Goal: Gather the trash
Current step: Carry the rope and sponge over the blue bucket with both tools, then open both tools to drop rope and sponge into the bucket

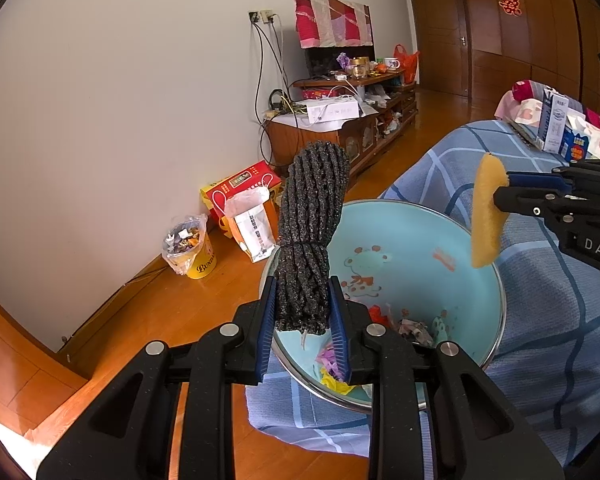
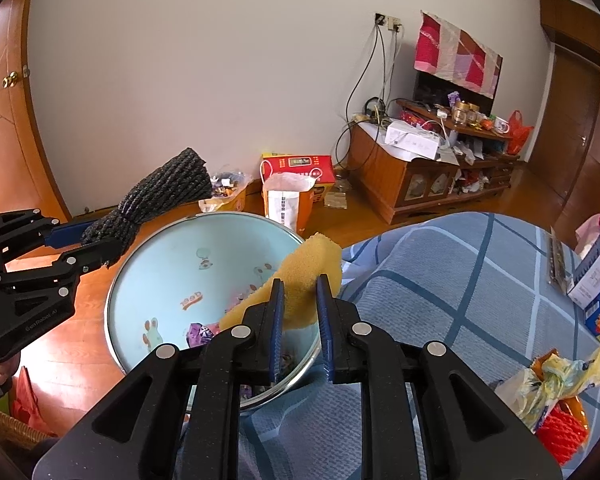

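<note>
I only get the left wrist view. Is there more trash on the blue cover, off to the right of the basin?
Observer: Yes. A crumpled plastic bag lies on the cover, at the lower right of the right wrist view.
Operator: Anything with it?
Observer: A red-orange net sits against the bag's near side.
Operator: And on the floor to the left of the basin?
Observer: What looks like a wicker basket shows at the lower left edge, with something red in it. I cannot tell what that is.
</note>
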`<state>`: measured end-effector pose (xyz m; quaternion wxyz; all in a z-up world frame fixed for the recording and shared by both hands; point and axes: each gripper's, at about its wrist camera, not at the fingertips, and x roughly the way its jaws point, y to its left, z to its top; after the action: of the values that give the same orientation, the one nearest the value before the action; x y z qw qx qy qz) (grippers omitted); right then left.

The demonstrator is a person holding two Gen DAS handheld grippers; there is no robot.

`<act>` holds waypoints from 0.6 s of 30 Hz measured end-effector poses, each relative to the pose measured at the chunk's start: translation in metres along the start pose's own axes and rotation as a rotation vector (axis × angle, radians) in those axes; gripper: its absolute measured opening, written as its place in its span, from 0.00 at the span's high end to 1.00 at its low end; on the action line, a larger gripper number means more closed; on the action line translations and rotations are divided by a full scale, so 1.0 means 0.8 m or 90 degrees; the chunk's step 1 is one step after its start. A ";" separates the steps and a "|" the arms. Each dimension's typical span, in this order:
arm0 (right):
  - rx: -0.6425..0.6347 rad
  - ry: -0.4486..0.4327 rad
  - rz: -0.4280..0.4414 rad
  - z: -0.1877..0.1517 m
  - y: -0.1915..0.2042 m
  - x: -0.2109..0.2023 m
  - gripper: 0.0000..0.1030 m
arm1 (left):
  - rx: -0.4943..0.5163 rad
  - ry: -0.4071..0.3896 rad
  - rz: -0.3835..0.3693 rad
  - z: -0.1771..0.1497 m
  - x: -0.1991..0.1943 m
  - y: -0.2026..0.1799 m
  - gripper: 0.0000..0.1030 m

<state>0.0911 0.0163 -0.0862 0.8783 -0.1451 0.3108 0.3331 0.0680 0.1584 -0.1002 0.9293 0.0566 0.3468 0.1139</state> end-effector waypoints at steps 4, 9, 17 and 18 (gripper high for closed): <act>-0.004 0.001 0.022 -0.001 0.002 0.002 0.62 | -0.002 -0.005 0.001 -0.001 -0.002 -0.002 0.50; -0.001 0.001 0.020 -0.005 0.005 0.004 0.51 | -0.002 -0.011 0.003 -0.001 -0.005 -0.008 0.42; 0.007 0.002 0.013 -0.010 0.004 0.003 0.42 | -0.002 -0.006 0.003 -0.002 0.000 -0.009 0.38; 0.006 0.002 0.012 -0.011 0.004 0.003 0.41 | -0.002 -0.006 0.004 -0.002 0.000 -0.008 0.37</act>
<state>0.0864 0.0161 -0.0944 0.8753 -0.1382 0.3150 0.3398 0.0681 0.1518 -0.1025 0.9307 0.0573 0.3417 0.1172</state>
